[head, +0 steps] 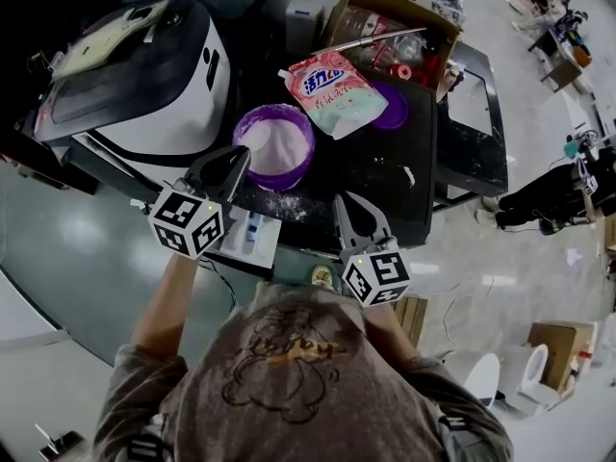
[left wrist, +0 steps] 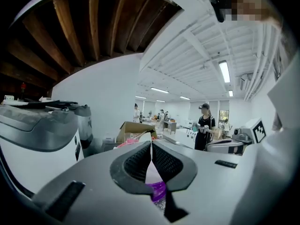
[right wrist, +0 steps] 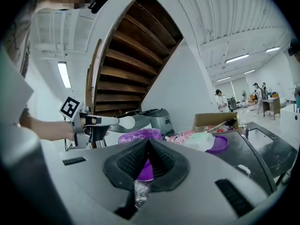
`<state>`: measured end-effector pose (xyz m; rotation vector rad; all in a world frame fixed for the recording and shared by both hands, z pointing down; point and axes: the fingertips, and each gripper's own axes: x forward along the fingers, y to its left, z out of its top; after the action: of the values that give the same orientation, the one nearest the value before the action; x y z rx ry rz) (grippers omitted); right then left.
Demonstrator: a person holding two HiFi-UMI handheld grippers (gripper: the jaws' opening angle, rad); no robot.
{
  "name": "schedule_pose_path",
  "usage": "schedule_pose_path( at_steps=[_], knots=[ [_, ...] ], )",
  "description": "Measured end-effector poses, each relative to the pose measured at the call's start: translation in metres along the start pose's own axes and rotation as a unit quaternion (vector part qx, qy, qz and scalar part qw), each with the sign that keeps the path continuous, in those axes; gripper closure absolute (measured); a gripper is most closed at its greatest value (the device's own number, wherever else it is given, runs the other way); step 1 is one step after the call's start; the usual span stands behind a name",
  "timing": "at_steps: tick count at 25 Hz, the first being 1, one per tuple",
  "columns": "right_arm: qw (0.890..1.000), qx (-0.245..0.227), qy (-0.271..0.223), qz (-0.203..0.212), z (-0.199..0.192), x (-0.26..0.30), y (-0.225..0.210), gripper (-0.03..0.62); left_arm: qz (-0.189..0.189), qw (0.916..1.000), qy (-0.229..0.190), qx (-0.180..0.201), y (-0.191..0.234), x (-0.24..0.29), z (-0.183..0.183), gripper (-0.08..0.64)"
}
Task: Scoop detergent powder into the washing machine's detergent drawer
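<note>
A purple tub (head: 276,144) of white powder stands on the black table (head: 385,176), beside the white top-loading washing machine (head: 135,75). My left gripper (head: 229,166) hovers at the tub's near-left rim, jaws shut with nothing visible between them; it also shows in its own view (left wrist: 151,144). My right gripper (head: 348,210) is above the table's front edge, right of the tub, also shut and empty; in the right gripper view (right wrist: 149,142) the tub (right wrist: 140,136) lies straight ahead. A white drawer-like tray with a blue insert (head: 252,231) sits at the front edge between the grippers.
A pink and green detergent bag (head: 332,89) lies behind the tub, partly over a purple lid (head: 393,106). An open cardboard box (head: 395,37) of clutter stands at the back. Spilled powder (head: 409,174) dots the table. People stand far off in the room (left wrist: 205,125).
</note>
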<state>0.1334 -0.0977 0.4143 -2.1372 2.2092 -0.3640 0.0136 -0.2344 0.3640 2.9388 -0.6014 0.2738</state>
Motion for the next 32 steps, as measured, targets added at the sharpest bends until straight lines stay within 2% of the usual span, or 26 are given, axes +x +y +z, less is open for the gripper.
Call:
schedule_pose_path(
  at_steps=[7,13,16,21,23,28,32],
  knots=[
    [1.000,0.003,0.004,0.006,-0.004,0.001,-0.001,0.592,-0.043,0.9954,0.071,0.047,0.008,0.028,-0.002,0.537],
    [1.000,0.003,0.007,0.005,-0.007,0.001,-0.001,0.592,-0.080,0.9820,0.143,0.094,0.015,0.051,-0.013,0.537],
    [1.000,0.003,0.010,0.002,-0.010,0.001,-0.002,0.592,-0.096,0.9704,0.182,0.126,0.018,0.062,-0.020,0.537],
    [1.000,0.004,0.013,-0.001,-0.012,0.001,-0.004,0.592,-0.119,0.9379,0.259,0.198,0.021,0.077,-0.040,0.537],
    [1.000,0.004,0.014,-0.003,-0.013,0.002,-0.004,0.592,-0.124,0.9279,0.277,0.217,0.022,0.082,-0.046,0.537],
    [1.000,0.005,0.013,-0.009,-0.014,0.000,-0.008,0.592,-0.131,0.9131,0.300,0.243,0.024,0.094,-0.050,0.536],
    [1.000,0.008,0.015,-0.019,-0.015,-0.003,-0.013,0.592,-0.142,0.9042,0.313,0.253,0.021,0.101,-0.054,0.537]
  ],
)
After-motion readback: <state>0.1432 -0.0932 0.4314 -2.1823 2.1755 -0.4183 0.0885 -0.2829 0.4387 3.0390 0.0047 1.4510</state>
